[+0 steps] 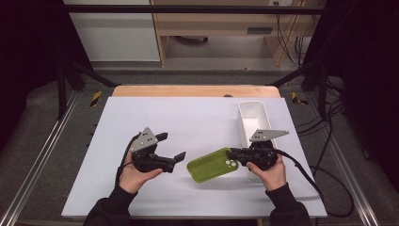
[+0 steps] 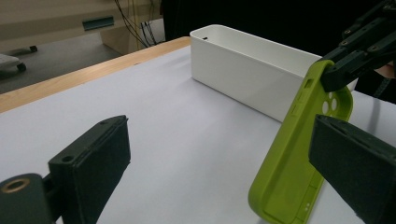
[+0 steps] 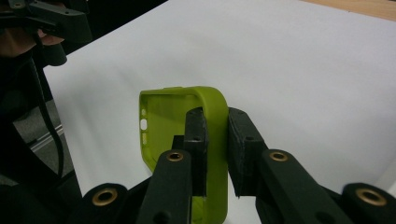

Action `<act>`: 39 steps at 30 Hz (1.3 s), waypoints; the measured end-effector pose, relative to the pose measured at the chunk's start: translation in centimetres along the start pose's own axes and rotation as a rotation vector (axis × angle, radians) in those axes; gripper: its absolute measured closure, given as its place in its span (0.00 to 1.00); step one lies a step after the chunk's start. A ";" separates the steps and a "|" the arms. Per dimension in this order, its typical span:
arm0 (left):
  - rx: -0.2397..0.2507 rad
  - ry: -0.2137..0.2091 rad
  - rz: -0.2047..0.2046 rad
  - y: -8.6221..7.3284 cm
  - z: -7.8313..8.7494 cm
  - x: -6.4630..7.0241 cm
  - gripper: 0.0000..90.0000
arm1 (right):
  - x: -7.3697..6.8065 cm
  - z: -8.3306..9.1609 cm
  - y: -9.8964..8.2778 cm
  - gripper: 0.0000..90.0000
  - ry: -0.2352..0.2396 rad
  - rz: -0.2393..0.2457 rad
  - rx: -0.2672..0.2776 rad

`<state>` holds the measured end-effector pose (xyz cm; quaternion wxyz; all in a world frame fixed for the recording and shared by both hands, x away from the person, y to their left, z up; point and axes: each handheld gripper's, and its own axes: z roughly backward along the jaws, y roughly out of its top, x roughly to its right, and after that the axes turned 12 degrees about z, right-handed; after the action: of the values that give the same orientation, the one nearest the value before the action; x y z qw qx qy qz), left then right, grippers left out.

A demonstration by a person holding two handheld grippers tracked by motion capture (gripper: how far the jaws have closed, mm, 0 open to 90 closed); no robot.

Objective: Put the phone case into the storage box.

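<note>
Two grippers over the white table (image 1: 141,113). My right gripper (image 1: 234,153) is clamped on the camera-hole end wall of the green phone case (image 1: 211,165), one jaw inside, one outside, so the case hangs tilted off the surface, just at 9 o'clock of the white bin (image 1: 244,123). My left gripper (image 1: 170,148) stands at the case's 9 o'clock, jaws spread wide, nothing between them. I judge the one-ended grip leaves the case free for lowering into the bin.
</note>
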<state>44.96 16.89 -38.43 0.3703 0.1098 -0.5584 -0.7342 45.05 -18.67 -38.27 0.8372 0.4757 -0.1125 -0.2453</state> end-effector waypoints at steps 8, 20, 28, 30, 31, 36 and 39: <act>0.029 0.012 0.012 -0.9 1.5 -1.5 0.04 | 0.0 0.7 0.3 0.88 -0.024 0.020 0.018; 0.049 0.061 0.031 -2.9 3.5 -4.0 0.02 | -0.1 2.2 0.9 0.88 -0.057 0.047 0.038; 0.051 0.075 0.039 -4.5 4.7 -5.3 0.02 | 0.0 2.7 1.5 0.88 -0.076 0.066 0.031; 0.050 0.076 0.037 -4.8 4.9 -5.5 0.02 | 0.0 2.9 1.8 0.88 -0.083 0.074 0.031; 0.049 0.080 0.037 -5.0 5.1 -5.6 0.02 | 0.0 3.0 1.9 0.88 -0.085 0.074 0.031; 0.046 0.097 0.039 -5.7 5.8 -6.2 0.01 | 0.0 3.4 2.6 0.88 -0.096 0.083 0.031; 0.049 0.103 0.036 -6.1 6.1 -6.5 0.01 | 0.1 3.5 2.9 0.88 -0.101 0.090 0.029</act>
<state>43.44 26.34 -43.39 0.4089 0.1465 -0.5582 -0.7069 44.50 -20.09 -34.01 0.8335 0.4695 -0.1793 -0.2294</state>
